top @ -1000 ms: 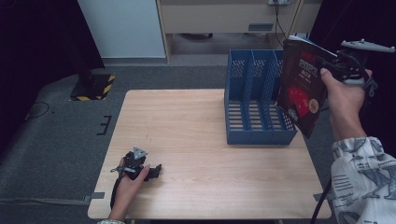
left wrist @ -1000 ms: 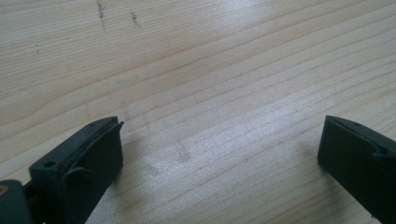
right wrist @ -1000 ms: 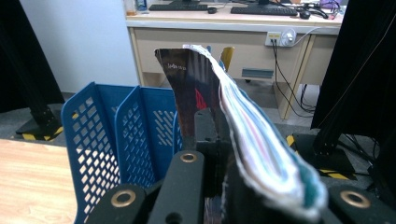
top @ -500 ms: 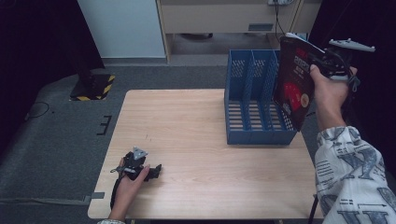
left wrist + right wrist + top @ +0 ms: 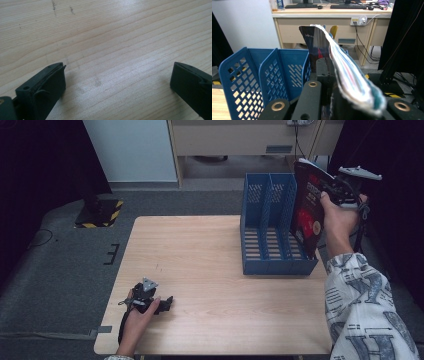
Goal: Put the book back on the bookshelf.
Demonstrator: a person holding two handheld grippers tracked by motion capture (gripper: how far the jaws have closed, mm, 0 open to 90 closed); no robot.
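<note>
**Magazine held over the file rack**

A wooden table (image 5: 215, 270) is seen, with a blue file rack (image 5: 272, 227) set at its far right. A dark magazine (image 5: 307, 207) is held upright above the rack's rightmost compartment — clamped in the right gripper (image 5: 336, 190). Well apart from the rack, the left gripper (image 5: 150, 302) is rested on the tabletop — jaws spread, nothing between.

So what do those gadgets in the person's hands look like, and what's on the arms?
Both are black. The left gripper carries a grey three-cornered plate and trails a dark cable; its two jaws are chunky black blocks. The right gripper has the same grey plate, with brass-coloured rings near its jaws. The right sleeve is white with a blue-grey print.
</note>
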